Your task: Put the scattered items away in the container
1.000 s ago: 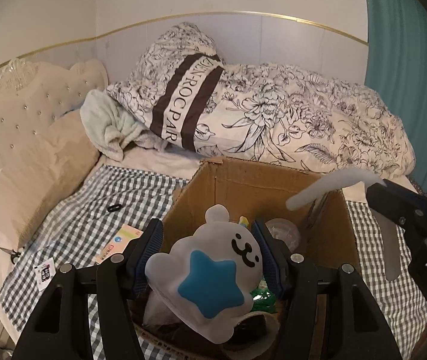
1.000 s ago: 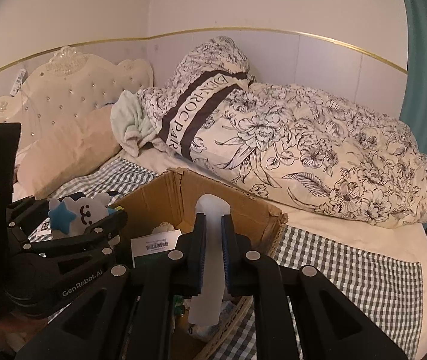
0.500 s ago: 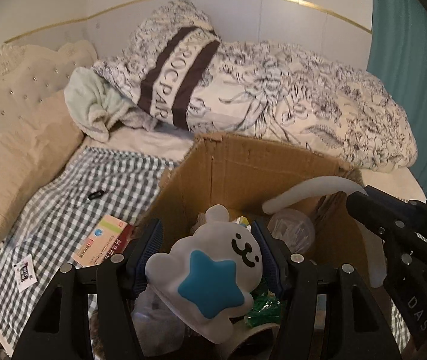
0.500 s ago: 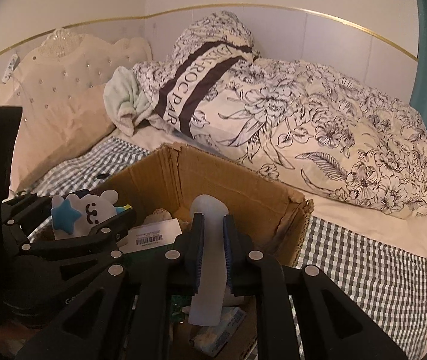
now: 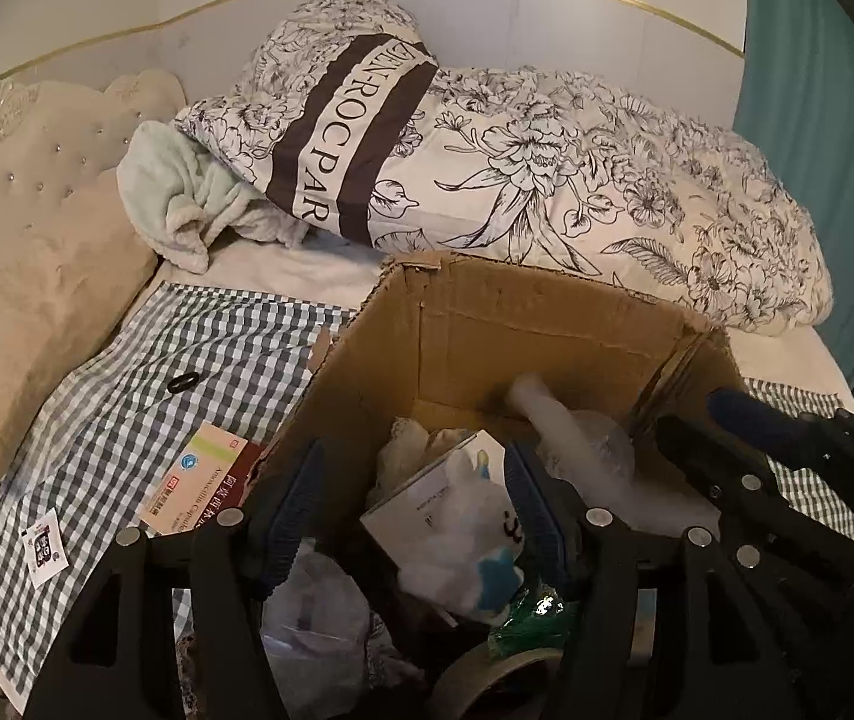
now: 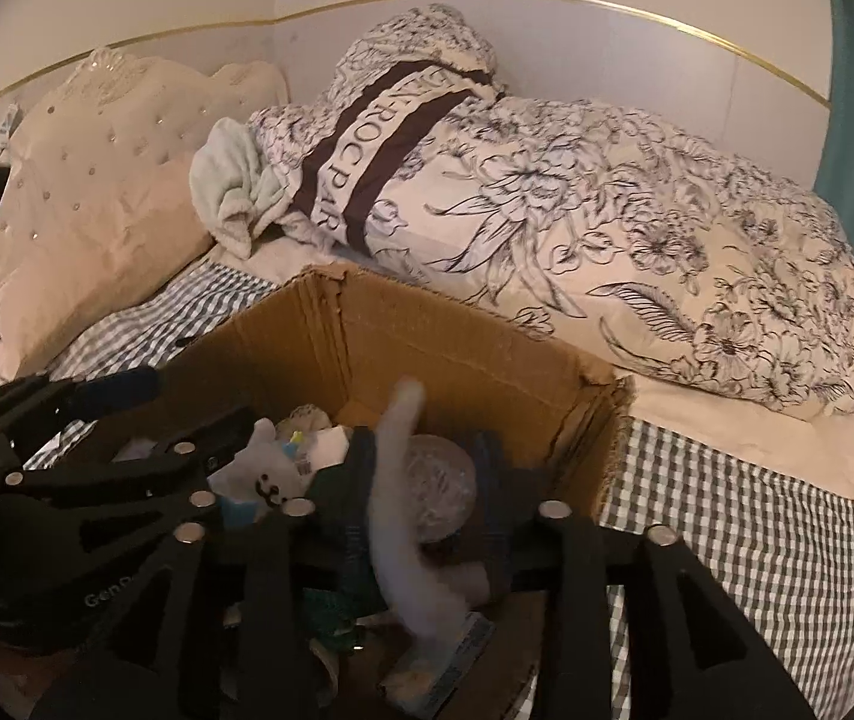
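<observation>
A brown cardboard box [image 5: 547, 324] sits on the checked bedsheet, holding several items. My left gripper [image 5: 408, 510] is open above the box; the white plush with a blue star [image 5: 469, 540] lies loose among the items below it. It also shows in the right wrist view [image 6: 264, 474]. My right gripper [image 6: 427, 498] is open over the box [image 6: 457, 354], and the pale curved tube [image 6: 396, 504] is blurred between its fingers, dropping free. The tube also shows in the left wrist view [image 5: 559, 426].
On the sheet left of the box lie a medicine packet [image 5: 198, 480], a black ring [image 5: 180, 385] and a small sachet [image 5: 45, 546]. A floral duvet [image 5: 577, 192] is piled behind the box. A beige pillow [image 5: 24, 288] lies at the left.
Both grippers moved down over the box and opened. The plush left the left gripper and dropped into the box. The tube slipped from the right gripper and is falling.
</observation>
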The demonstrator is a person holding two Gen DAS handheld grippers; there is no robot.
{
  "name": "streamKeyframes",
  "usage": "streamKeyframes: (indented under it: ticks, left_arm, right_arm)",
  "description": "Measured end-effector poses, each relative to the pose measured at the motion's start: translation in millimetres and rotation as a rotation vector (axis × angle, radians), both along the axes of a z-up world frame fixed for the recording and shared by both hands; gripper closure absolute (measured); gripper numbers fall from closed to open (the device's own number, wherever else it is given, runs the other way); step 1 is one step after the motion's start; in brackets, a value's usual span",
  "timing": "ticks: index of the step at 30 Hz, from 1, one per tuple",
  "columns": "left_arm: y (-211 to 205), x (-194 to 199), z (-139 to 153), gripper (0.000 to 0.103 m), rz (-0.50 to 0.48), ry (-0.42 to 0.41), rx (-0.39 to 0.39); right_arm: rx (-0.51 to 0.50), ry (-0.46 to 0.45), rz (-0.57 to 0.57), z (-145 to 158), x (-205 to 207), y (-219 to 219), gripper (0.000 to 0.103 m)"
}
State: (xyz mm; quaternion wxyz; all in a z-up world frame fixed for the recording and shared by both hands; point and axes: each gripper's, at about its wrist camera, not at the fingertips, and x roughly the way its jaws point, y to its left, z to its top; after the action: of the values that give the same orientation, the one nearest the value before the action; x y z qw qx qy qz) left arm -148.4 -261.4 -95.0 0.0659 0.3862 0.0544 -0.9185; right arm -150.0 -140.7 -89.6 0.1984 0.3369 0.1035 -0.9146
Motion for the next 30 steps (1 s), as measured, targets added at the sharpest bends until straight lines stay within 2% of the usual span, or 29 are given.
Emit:
streamKeyframes:
  ticks: [2, 9, 11, 17, 20, 25, 28, 30]
  left_arm:
    - [-0.7, 1.5, 1.4, 0.035, 0.007, 0.003, -0.001]
    - [7.6, 10.5, 21.3, 0.031, 0.01, 0.039, -0.023]
    - [9.1, 14.2, 28.9, 0.022, 0.022, 0.054, -0.035]
    - [9.2, 27.6, 48.3, 0.01, 0.041, 0.101, -0.03]
    - [11.7, 33.9, 55.1, 0.006, 0.051, 0.112, -0.049]
    - [16.0, 46.4, 68.5, 0.005, 0.059, 0.139, -0.069]
    - [17.6, 56.0, 78.7, 0.0, 0.067, 0.168, -0.072]
    - [19.2, 62.0, 83.8, 0.0, 0.069, 0.182, -0.08]
  right_arm:
    - [-0.016, 0.006, -0.008, 4.6, 1.9, 5.1, 0.048]
    - [-0.028, 0.038, -0.018, 22.0, 13.1, 15.7, 0.047]
    - [-0.033, 0.049, -0.022, 27.5, 16.2, 19.2, 0.046]
    - [-0.056, 0.092, -0.049, 49.0, 27.6, 35.5, 0.025]
    - [-0.061, 0.105, -0.06, 58.2, 32.8, 42.7, 0.022]
    - [-0.074, 0.121, -0.074, 70.9, 42.7, 52.2, 0.015]
    - [-0.081, 0.139, -0.077, 79.6, 49.7, 58.1, 0.012]
    - [-0.076, 0.152, -0.087, 85.0, 55.1, 62.4, 0.005]
